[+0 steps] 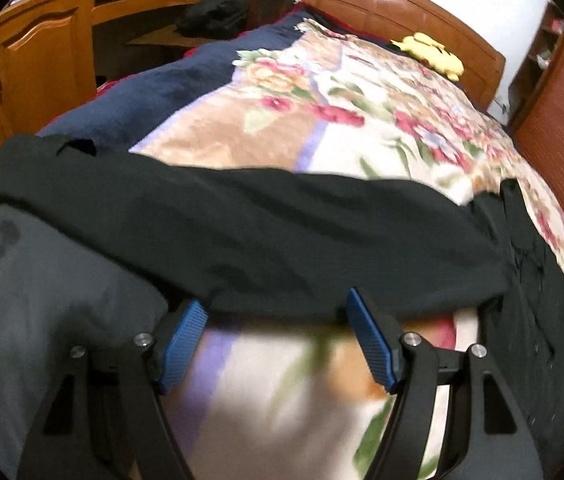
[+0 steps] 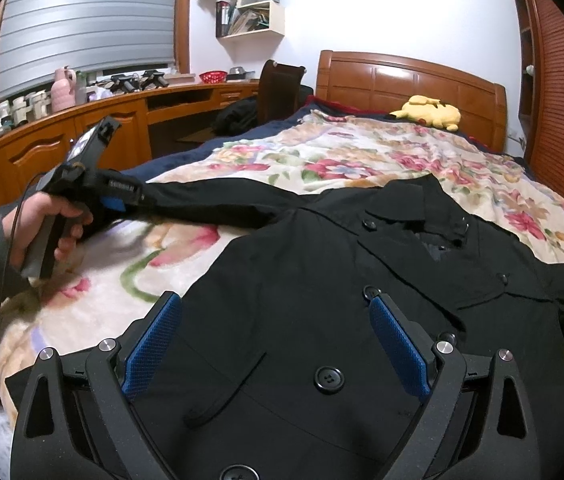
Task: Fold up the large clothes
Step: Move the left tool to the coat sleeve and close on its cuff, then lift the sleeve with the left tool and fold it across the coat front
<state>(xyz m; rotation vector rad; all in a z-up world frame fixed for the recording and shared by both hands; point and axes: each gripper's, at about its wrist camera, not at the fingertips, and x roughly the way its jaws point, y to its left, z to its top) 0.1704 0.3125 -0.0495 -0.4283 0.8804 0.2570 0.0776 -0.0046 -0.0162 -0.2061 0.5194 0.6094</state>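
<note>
Black coat (image 2: 322,320) spread flat, floral blanket (image 2: 362,152) bare beyond collar.

You work on a bed (image 2: 410,76) with a wooden headboard. A floral blanket (image 2: 362,156) covers it. On the blanket lies the black coat (image 2: 322,280), spread flat, and a yellow plush toy (image 2: 430,112) near the headboard.

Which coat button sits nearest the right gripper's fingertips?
The black button just beyond the right gripper's right-hand fingertip on the black coat. The other buttons lie farther up by the collar or lower, toward the camera.
</note>
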